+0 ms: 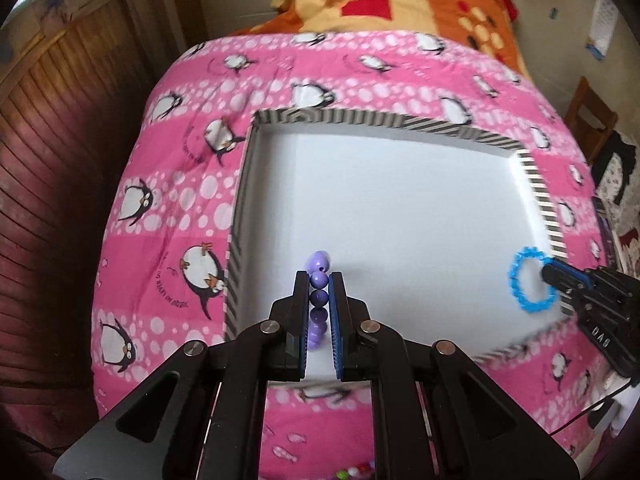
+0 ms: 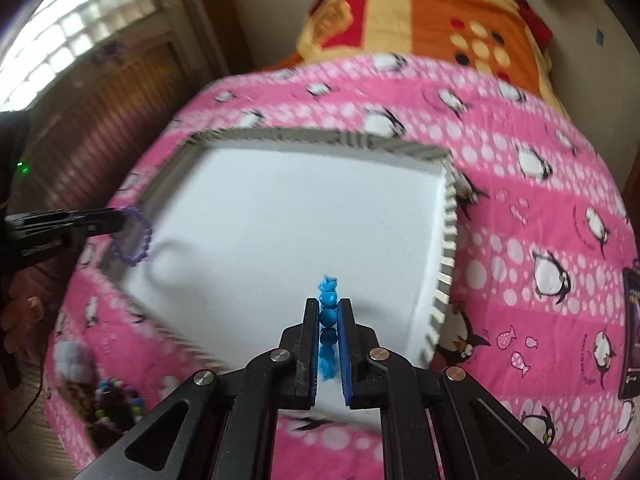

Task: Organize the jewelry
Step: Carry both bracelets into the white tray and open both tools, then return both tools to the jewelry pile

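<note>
Two grippers are each clamped on a bead bracelet above the white tray (image 1: 380, 200): the left gripper (image 1: 319, 280) pinches the purple bracelet (image 1: 319, 279), the right gripper (image 2: 329, 308) the blue bracelet (image 2: 328, 316), and from its own camera each loop shows edge-on, mostly hidden between the fingers. Beyond them the tray's striped rim (image 2: 446, 248) smears with blur, as does the penguin bedspread (image 1: 180, 184) around it. At the bedspread's near edge, a pile of mixed beads (image 2: 116, 400) is too blurred to sort out.
</note>
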`<action>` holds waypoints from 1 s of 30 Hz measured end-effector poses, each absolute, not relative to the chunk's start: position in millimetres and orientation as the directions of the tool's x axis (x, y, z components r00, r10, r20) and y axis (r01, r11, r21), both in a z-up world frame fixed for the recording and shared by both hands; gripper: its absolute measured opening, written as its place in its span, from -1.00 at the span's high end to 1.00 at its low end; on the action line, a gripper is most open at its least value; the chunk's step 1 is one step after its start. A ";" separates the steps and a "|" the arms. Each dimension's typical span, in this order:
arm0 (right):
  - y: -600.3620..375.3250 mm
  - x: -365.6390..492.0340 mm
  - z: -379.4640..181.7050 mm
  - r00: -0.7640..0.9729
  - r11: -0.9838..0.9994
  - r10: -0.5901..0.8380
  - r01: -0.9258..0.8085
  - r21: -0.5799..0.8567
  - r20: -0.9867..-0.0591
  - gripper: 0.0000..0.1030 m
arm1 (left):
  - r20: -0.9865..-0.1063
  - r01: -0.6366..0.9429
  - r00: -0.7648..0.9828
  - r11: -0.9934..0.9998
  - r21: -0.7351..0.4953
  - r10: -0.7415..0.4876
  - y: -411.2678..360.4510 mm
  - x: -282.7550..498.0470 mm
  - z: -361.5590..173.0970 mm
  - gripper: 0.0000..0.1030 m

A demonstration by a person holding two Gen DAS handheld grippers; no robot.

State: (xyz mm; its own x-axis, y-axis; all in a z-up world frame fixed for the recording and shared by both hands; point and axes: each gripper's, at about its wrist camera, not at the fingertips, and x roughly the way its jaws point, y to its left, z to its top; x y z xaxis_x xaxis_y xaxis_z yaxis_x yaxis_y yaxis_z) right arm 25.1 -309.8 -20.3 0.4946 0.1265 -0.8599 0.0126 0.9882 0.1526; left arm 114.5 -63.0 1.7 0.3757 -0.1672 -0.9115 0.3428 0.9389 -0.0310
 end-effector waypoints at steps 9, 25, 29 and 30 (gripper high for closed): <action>-331.0 44.0 -41.9 0.459 0.992 0.077 0.058 0.116 -0.885 0.85 | -0.930 0.261 0.358 0.965 0.015 -0.083 -40.7 126.9 -26.4 0.84; -308.9 -12.1 1.5 0.575 0.976 0.113 0.089 0.199 -0.810 0.26 | -0.876 0.233 0.477 0.971 0.042 -0.077 -40.6 76.8 5.8 -0.11; -293.9 -35.4 15.9 0.597 0.976 0.113 0.083 0.202 -0.794 0.25 | -0.850 0.226 0.521 0.973 0.052 -0.075 -35.8 53.2 22.3 -0.11; -291.9 -39.5 17.7 0.601 0.976 0.113 0.084 0.203 -0.791 0.25 | -0.843 0.224 0.532 0.973 0.055 -0.075 -34.5 44.6 27.0 -0.11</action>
